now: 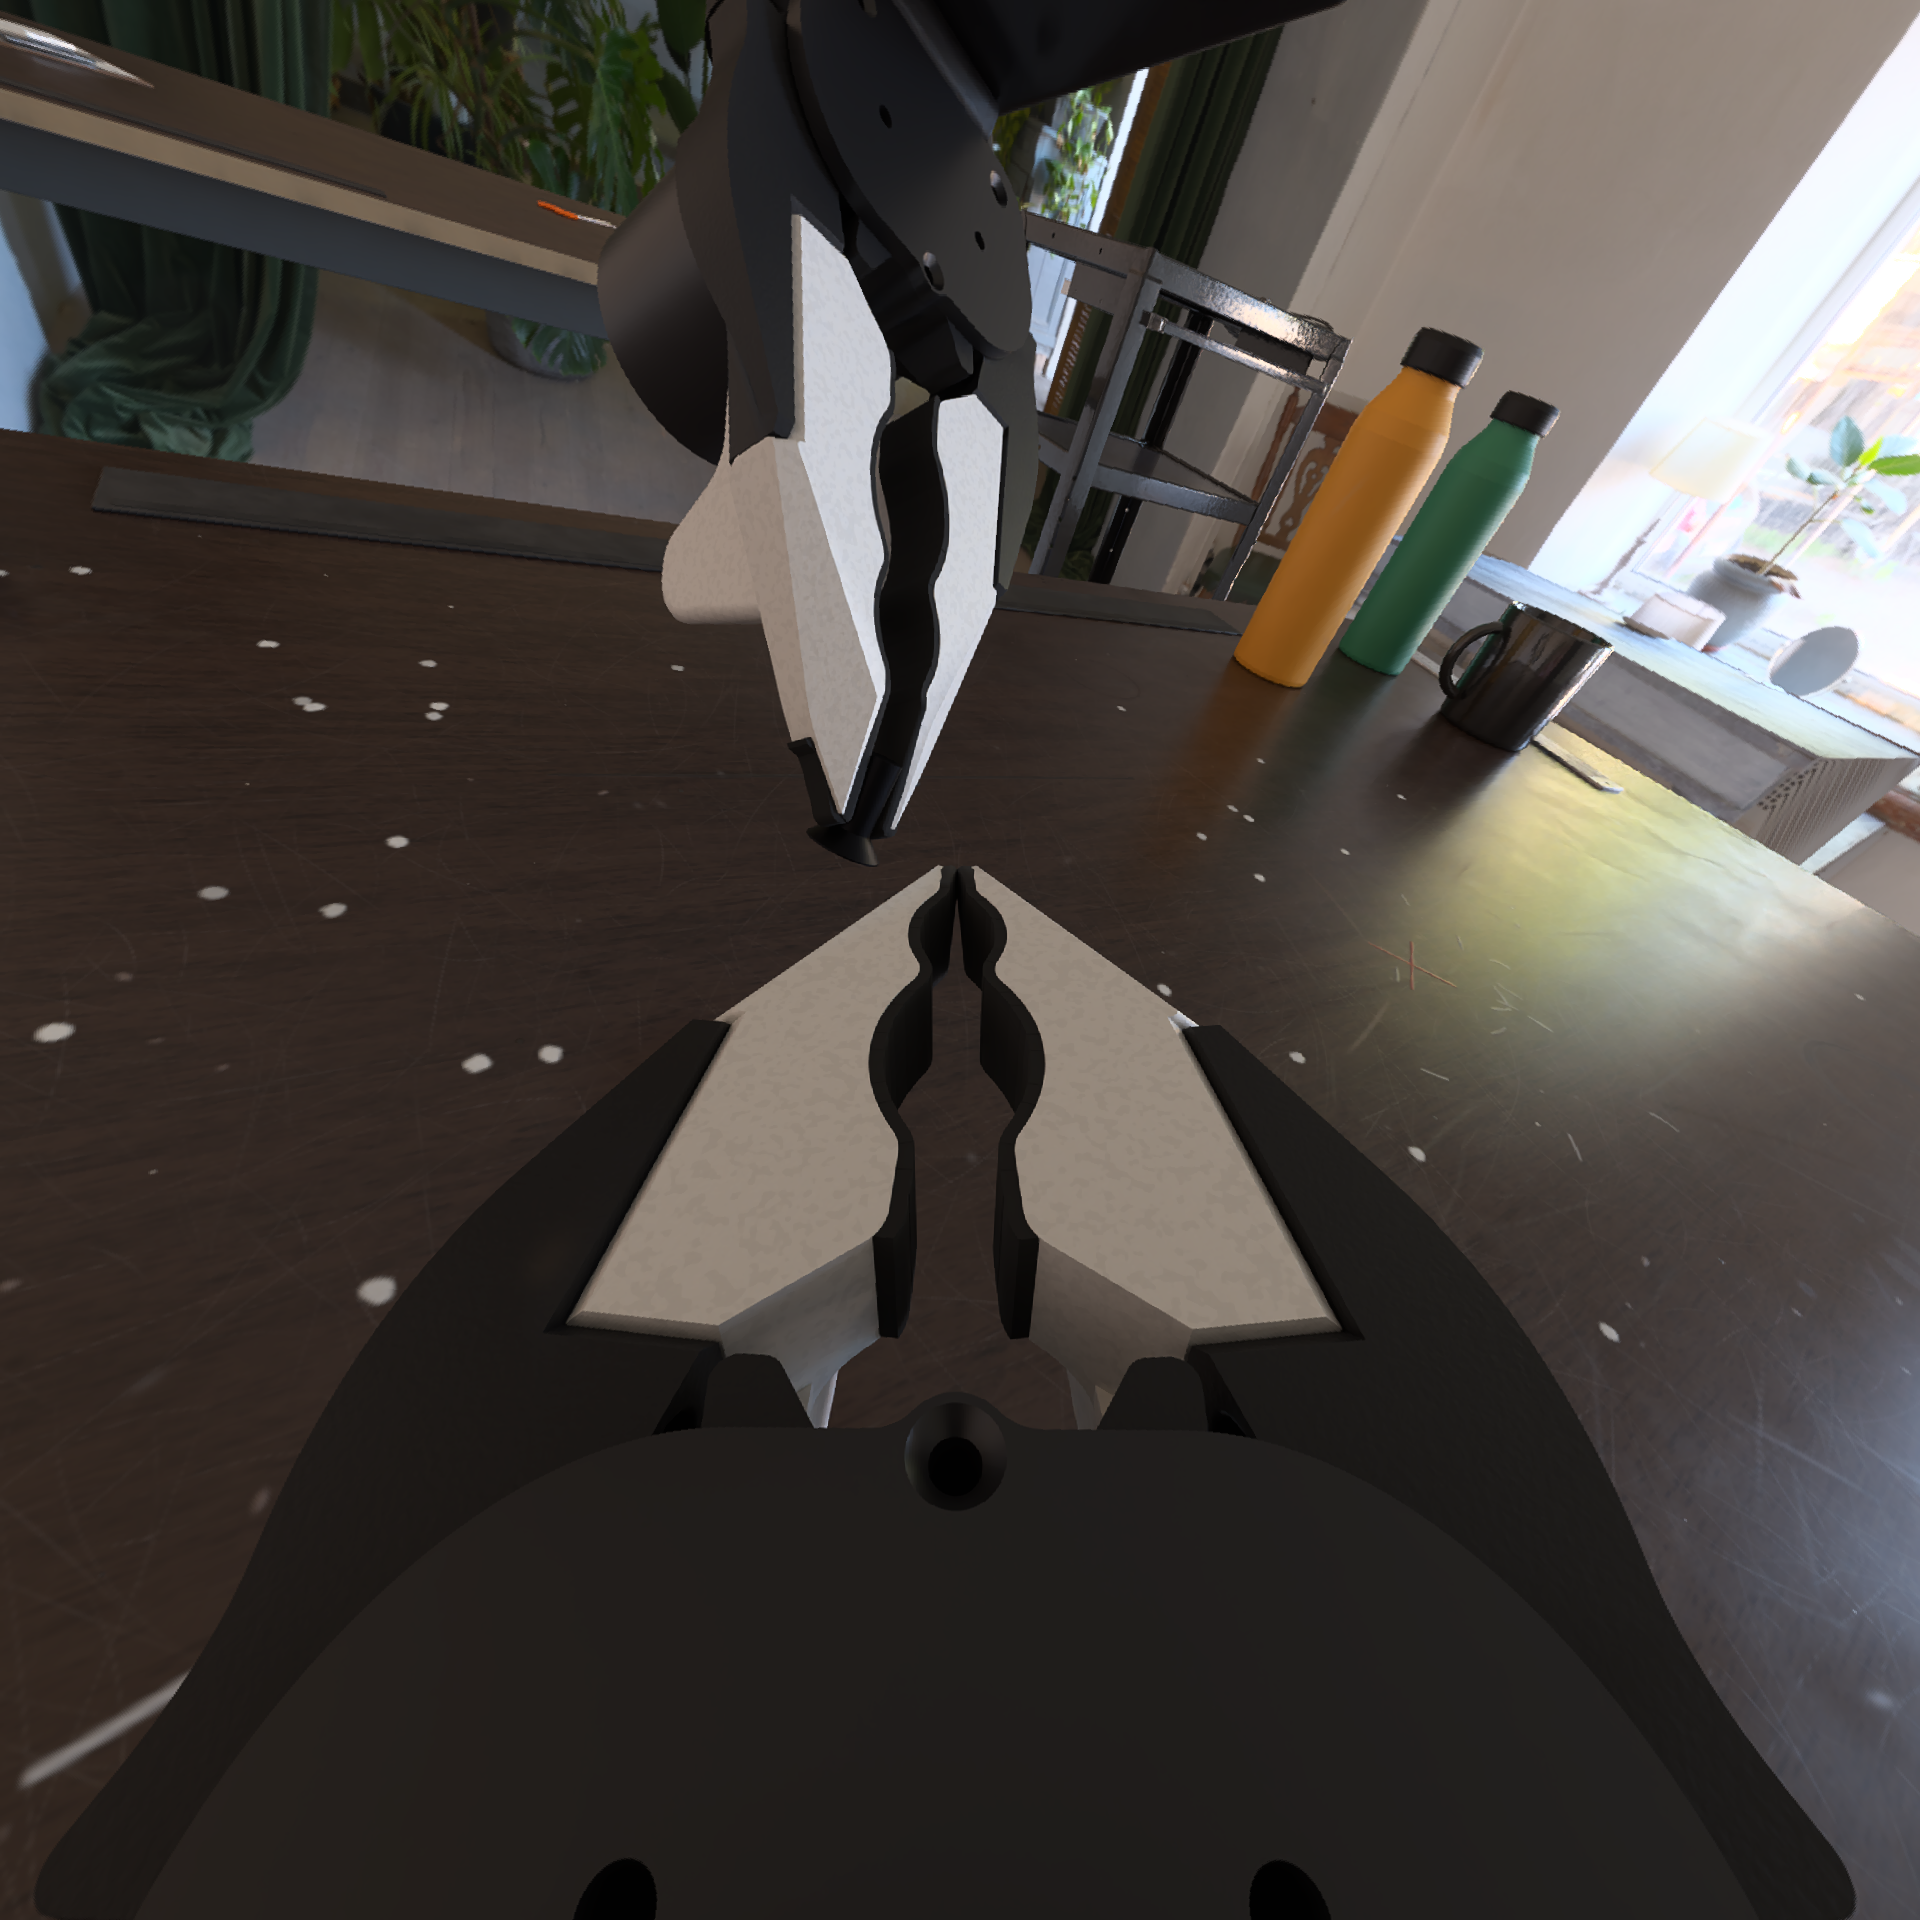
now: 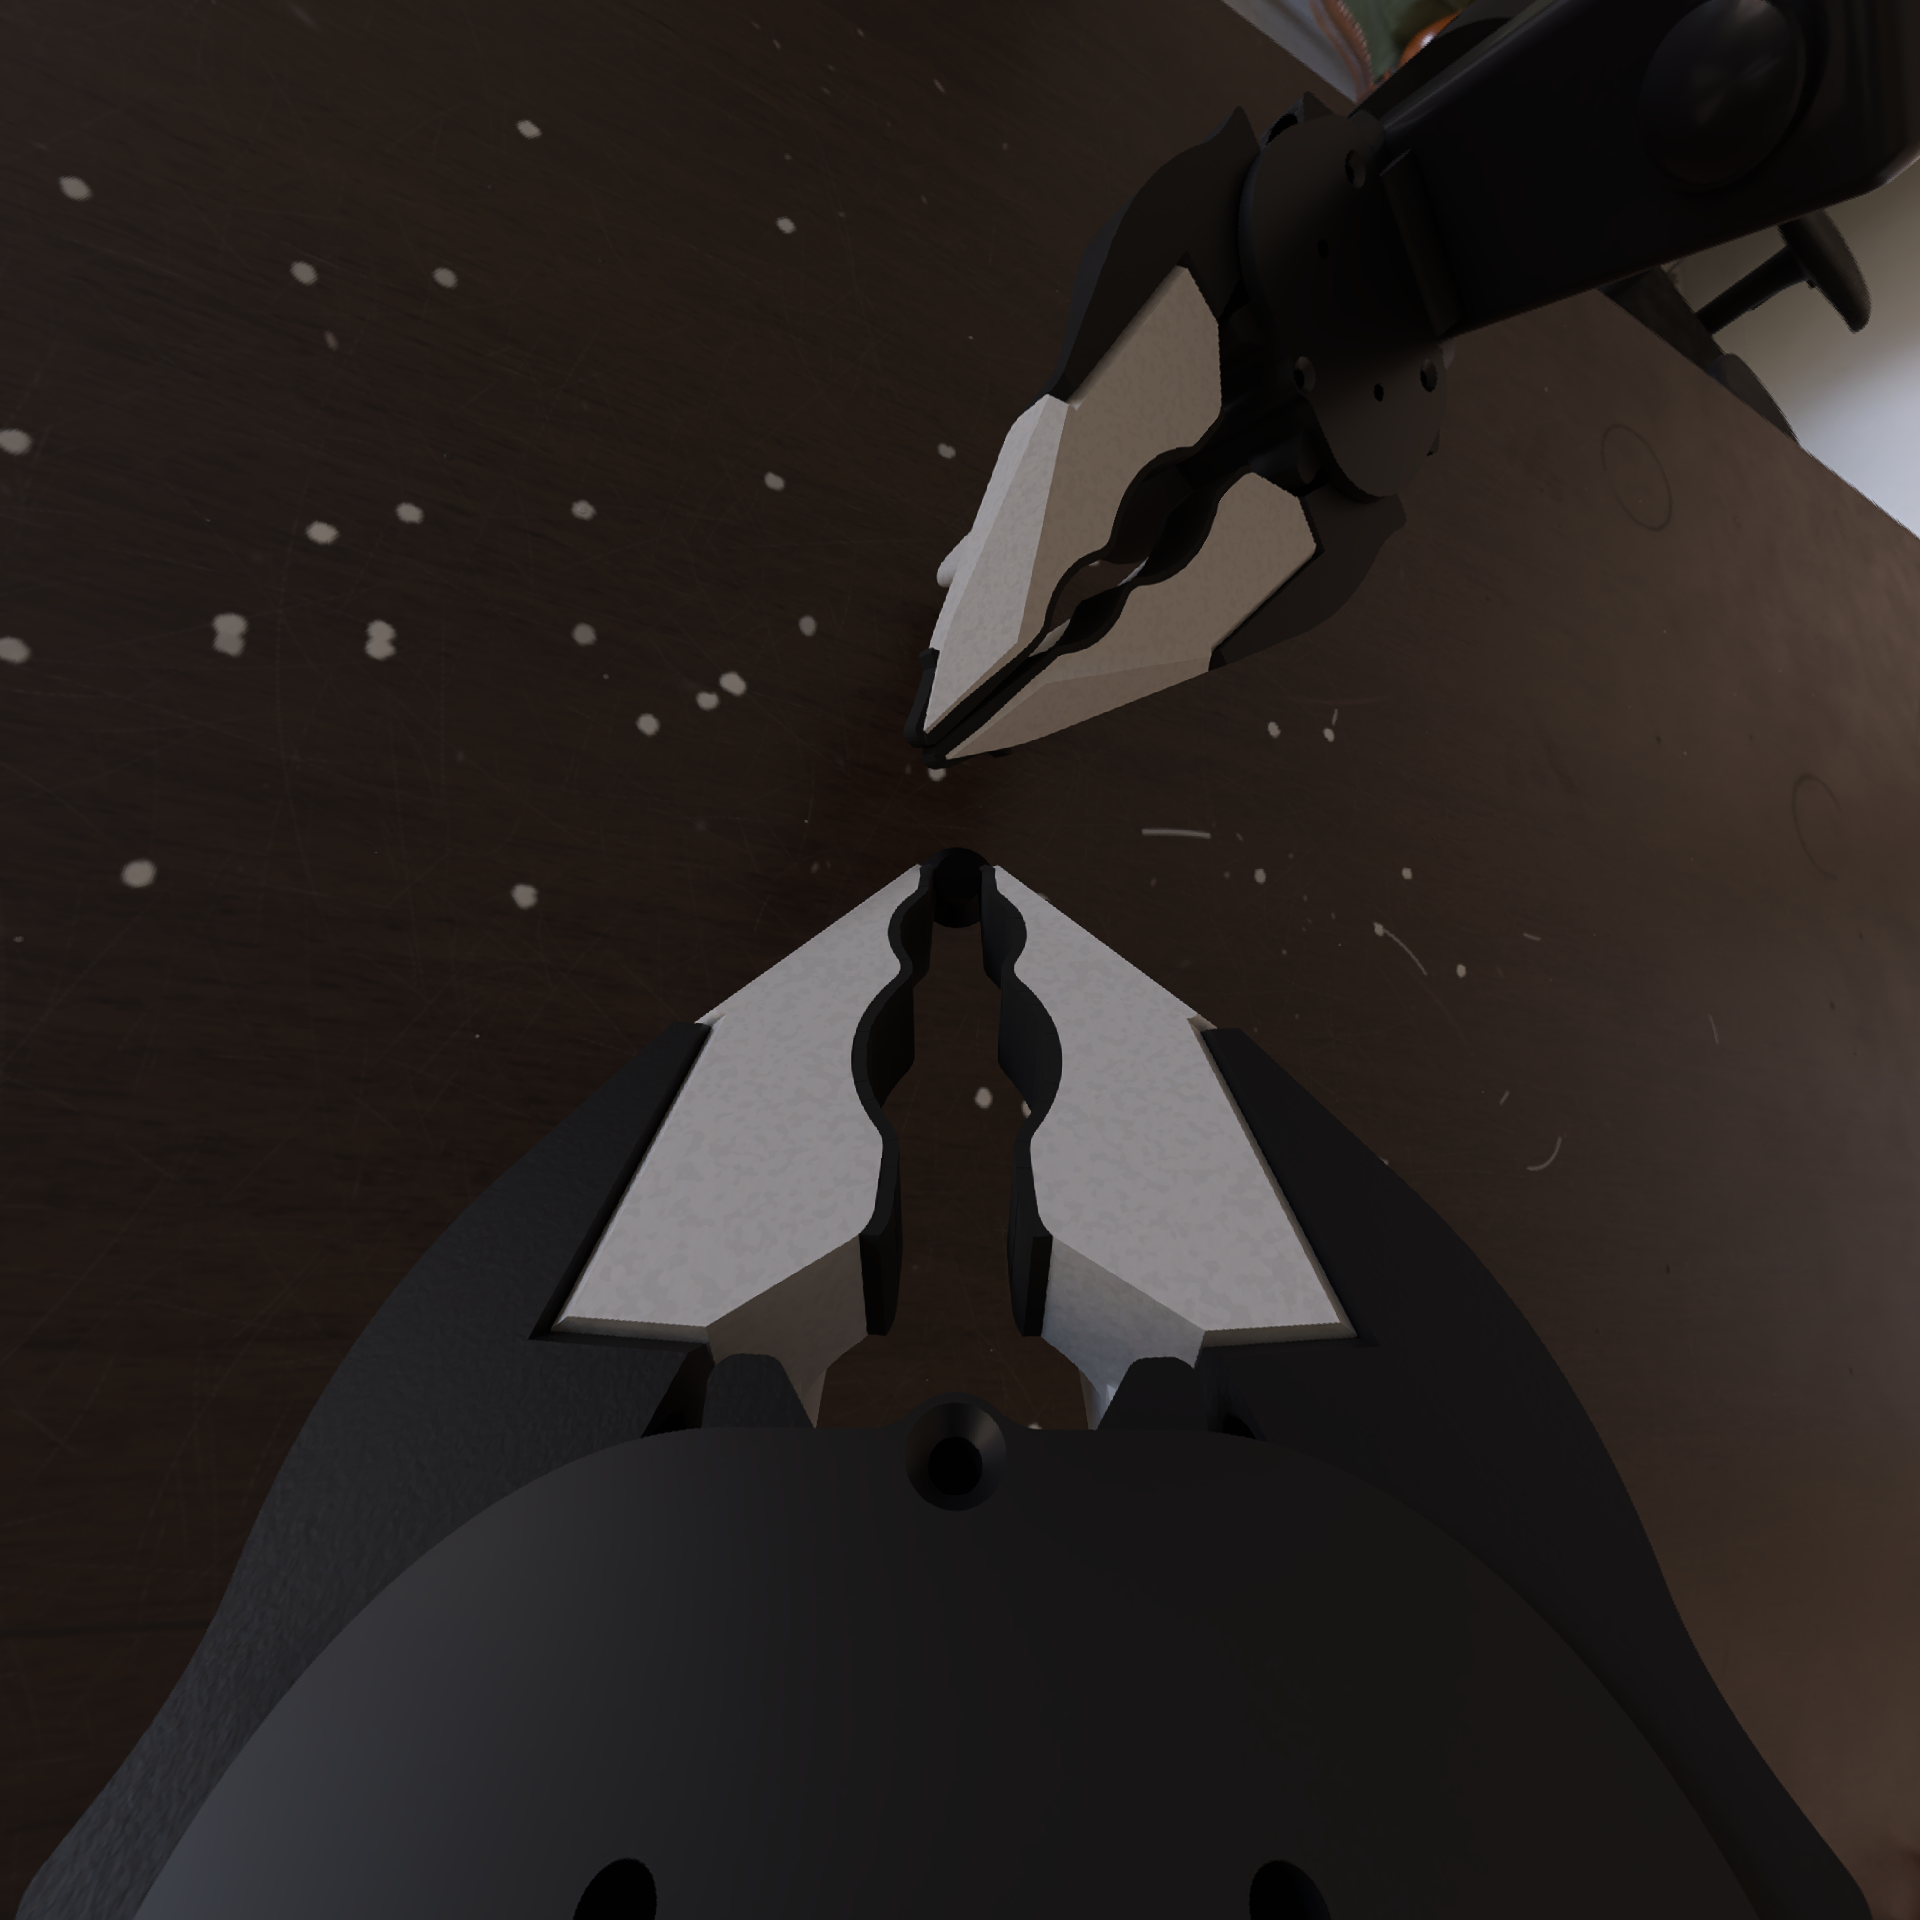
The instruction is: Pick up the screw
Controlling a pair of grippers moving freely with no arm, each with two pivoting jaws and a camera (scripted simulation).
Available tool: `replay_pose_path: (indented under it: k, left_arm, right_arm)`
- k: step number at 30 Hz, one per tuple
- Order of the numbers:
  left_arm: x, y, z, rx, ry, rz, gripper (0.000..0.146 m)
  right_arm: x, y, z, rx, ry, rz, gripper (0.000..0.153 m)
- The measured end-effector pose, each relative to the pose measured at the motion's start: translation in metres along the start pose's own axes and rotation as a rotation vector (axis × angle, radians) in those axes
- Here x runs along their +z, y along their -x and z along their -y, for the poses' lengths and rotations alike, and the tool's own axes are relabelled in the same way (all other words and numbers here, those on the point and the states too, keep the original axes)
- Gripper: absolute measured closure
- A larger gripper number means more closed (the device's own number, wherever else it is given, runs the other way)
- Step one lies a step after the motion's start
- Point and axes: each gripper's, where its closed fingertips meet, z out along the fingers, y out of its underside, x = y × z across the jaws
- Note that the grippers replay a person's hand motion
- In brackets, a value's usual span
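The screw [image 1: 854, 831] is small and black, with a flat head pointing down. My right gripper [image 1: 868, 821] points steeply down at the dark table [image 1: 416, 935] and is shut on the screw's shank. In the right wrist view the screw [image 2: 956, 891] sits between the tips of the right gripper [image 2: 956, 883]. I cannot tell whether the head touches the table. My left gripper [image 1: 956, 881] is shut with nothing in it, its tips just short of the screw. It also shows in the right wrist view [image 2: 935, 740], coming in from the upper right.
An orange bottle [image 1: 1351, 520], a green bottle [image 1: 1444, 540] and a black mug [image 1: 1517, 675] stand at the far right of the table. A metal shelf [image 1: 1174, 416] stands behind it. Another table [image 1: 260, 177] and plants are at the back left. The table edge [image 2: 1766, 395] runs at the right.
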Motion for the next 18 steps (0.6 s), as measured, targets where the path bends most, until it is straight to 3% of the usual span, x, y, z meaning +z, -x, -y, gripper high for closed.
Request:
replay_pose_path:
  k: [8, 18]
  left_arm:
    - [0.0005, -0.0006, 0.0, -0.003, -0.004, 0.005, 0.146]
    - [0.0006, 0.0, 0.0003, 0.013, 0.001, 0.021, 0.146]
  right_arm:
    - [0.0012, 0.0017, 0.0003, 0.074, 0.002, 0.063, 0.145]
    - [0.0008, 0.0051, 0.0009, 0.678, -0.187, 0.52, 0.145]
